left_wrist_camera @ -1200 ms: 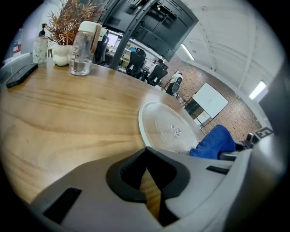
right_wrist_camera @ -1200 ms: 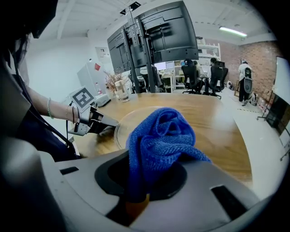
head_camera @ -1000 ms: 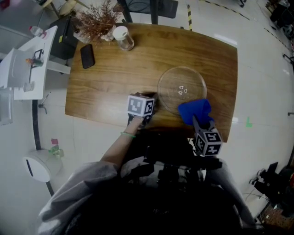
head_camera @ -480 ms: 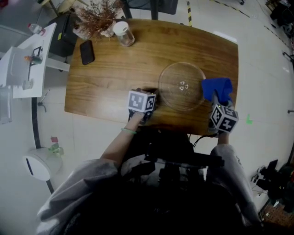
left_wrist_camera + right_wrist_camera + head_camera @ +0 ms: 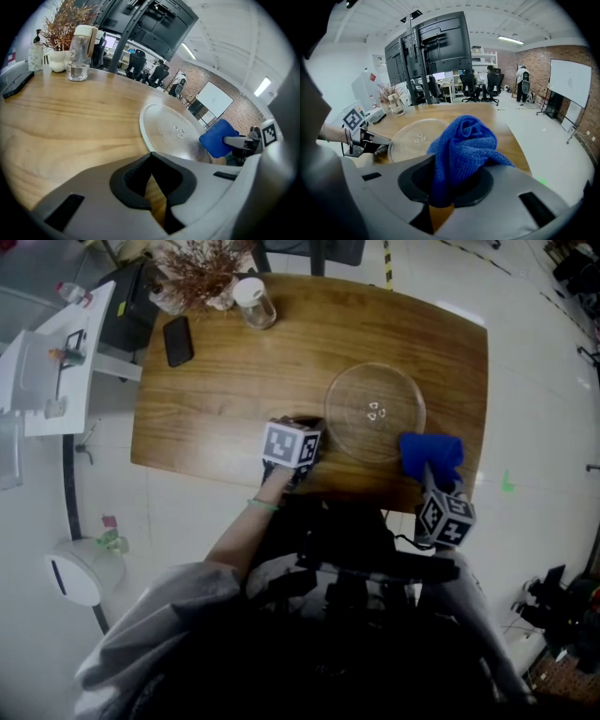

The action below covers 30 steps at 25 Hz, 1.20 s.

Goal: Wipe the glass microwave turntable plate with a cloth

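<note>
Wooden surface [image 5: 234, 362] carries a round clear glass plate [image 5: 375, 413]. Right hand-held gripper [image 5: 428, 476] clamps a blue cloth [image 5: 429, 451]; left hand-held gripper [image 5: 309, 426] clenched, empty. Advise flat overlapping strokes, rim steadied.

The plate [image 5: 375, 413] lies on the right half of the tabletop [image 5: 234, 381], toward its near edge. The left tool [image 5: 307, 427] is just beside the plate's left rim. The right tool [image 5: 427, 470] is at the plate's near right, with the cloth [image 5: 429, 451] between its jaws and next to the rim. At the far left corner stand a plant [image 5: 199, 277] and, to its right, a jar [image 5: 253, 304], with a phone [image 5: 178, 341] lying flat in front of the plant, well apart from the plate.
</note>
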### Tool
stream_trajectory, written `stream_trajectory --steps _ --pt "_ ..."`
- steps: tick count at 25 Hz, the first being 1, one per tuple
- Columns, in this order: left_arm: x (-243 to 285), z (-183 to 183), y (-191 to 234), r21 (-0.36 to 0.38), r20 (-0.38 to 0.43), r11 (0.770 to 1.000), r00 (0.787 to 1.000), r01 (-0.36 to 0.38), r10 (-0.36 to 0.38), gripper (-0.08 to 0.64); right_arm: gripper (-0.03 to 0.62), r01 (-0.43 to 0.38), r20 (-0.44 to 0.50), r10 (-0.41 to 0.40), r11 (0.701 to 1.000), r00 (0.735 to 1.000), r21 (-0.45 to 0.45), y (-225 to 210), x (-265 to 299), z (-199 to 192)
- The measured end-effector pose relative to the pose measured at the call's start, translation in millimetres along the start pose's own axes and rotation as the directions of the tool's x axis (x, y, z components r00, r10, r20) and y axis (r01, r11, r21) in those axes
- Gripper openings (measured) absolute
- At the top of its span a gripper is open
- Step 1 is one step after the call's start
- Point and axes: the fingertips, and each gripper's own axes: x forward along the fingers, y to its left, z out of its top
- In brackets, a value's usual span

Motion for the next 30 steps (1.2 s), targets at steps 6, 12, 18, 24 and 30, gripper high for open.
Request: stream_trajectory --steps 6,12,18,24,30 --pt "0 0 1 0.006 0.005 1.000 1.000 -0.009 0.009 -0.008 0.083 -0.004 -0.003 0.004 0.999 1.000 0.046 10 -8 -18" --pt "-2 -1 -1 0.025 0.022 1.000 1.000 0.000 -0.001 -0.008 0.083 -0.028 0.115 0.017 0.995 0.993 0.098 18 -21 -2" --pt "-18 -26 -6 -0.093 0.079 0.994 0.996 0.053 -0.046 -0.008 0.083 -0.092 0.152 0.079 0.993 0.985 0.077 29 -36 1" --pt "-46 -32 -24 -0.113 0.192 0.993 0.981 0.034 -0.011 -0.008 0.083 -0.162 0.155 0.153 0.985 0.976 0.052 34 -45 -9" --pt "-89 -28 -70 -0.132 0.370 0.990 0.929 0.055 -0.003 -0.008 0.083 -0.256 0.158 0.252 0.967 0.955 0.007 36 -53 -23"
